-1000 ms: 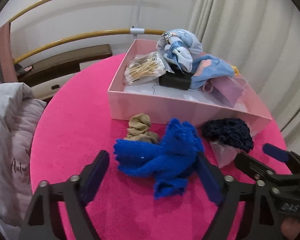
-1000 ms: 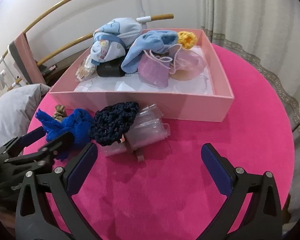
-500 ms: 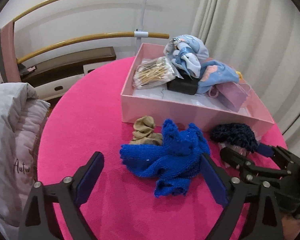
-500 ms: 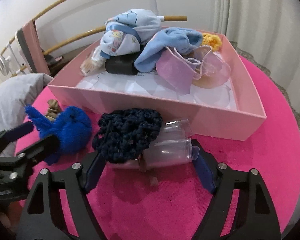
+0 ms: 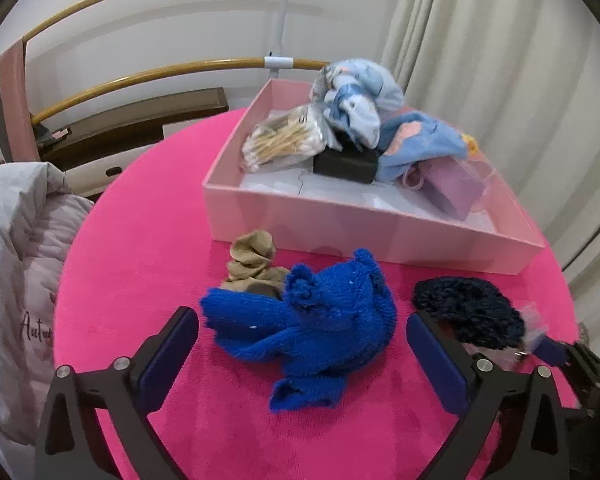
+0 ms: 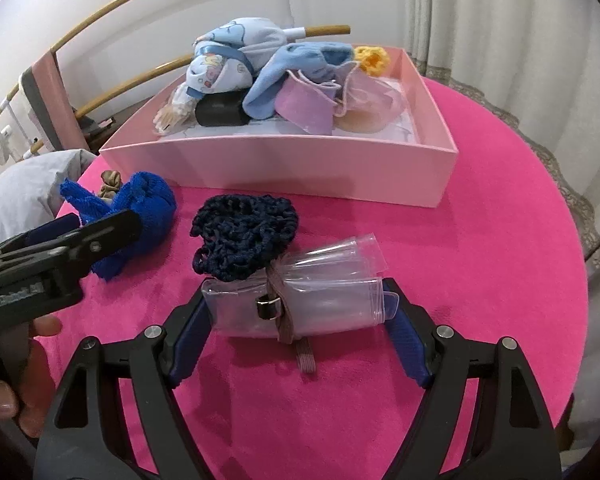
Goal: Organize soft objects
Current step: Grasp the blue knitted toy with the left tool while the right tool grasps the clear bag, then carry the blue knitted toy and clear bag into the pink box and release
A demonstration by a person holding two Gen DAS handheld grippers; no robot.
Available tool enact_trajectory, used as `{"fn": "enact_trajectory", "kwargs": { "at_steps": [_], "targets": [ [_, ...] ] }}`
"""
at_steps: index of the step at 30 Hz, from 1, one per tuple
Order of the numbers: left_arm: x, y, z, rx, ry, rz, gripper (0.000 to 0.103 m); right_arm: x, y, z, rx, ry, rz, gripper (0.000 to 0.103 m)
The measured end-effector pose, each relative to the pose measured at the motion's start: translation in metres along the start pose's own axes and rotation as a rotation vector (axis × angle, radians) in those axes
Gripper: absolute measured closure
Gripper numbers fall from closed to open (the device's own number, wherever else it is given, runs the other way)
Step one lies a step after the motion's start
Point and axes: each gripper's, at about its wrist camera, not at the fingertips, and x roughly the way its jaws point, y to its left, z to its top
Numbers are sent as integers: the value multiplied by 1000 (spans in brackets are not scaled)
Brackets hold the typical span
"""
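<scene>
A bright blue knitted piece (image 5: 320, 320) lies on the pink tablecloth between the jaws of my left gripper (image 5: 300, 320). Those jaws are opening and their pads stand clear of the wool. A beige stocking knot (image 5: 252, 264) sits just behind it. To the right, a dark navy crochet piece (image 6: 244, 236) rests on a bundle of clear plastic bags (image 6: 324, 300) tied with an elastic band. My right gripper (image 6: 296, 300) is shut on that bundle, one pad pressing each end. The pink box (image 6: 300, 168) stands behind.
The box holds a bag of cotton swabs (image 5: 284, 140), pale blue cloths (image 5: 352, 100), a black block (image 5: 346, 164), a lilac pouch (image 6: 308, 104) and a yellow crochet piece (image 6: 374, 58). A grey-pink padded garment (image 5: 16, 240) lies left of the table. Curtains (image 5: 480, 40) hang at the right.
The left jaws have spread wider around the blue knit. The right gripper moved forward to the clear bag bundle and closed on it.
</scene>
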Motion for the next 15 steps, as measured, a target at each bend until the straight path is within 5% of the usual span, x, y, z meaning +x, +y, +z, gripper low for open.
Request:
{"fn": "enact_trajectory", "kwargs": {
  "at_steps": [2,3,4,15],
  "targets": [
    [4,4,-3,-15,10,-3,26,-3,0,0,-5,1,7,26],
    [1,6,-3,-25,7,-30,45,-5,1,-1,-12,1,7,26],
    [0,8,-4,-29,22,-47,49,-5,1,-2,-14,3,3,26],
    [-31,31,-28,7,17,-87,64,-21,-5,-20,21,3,19,26]
  ]
}}
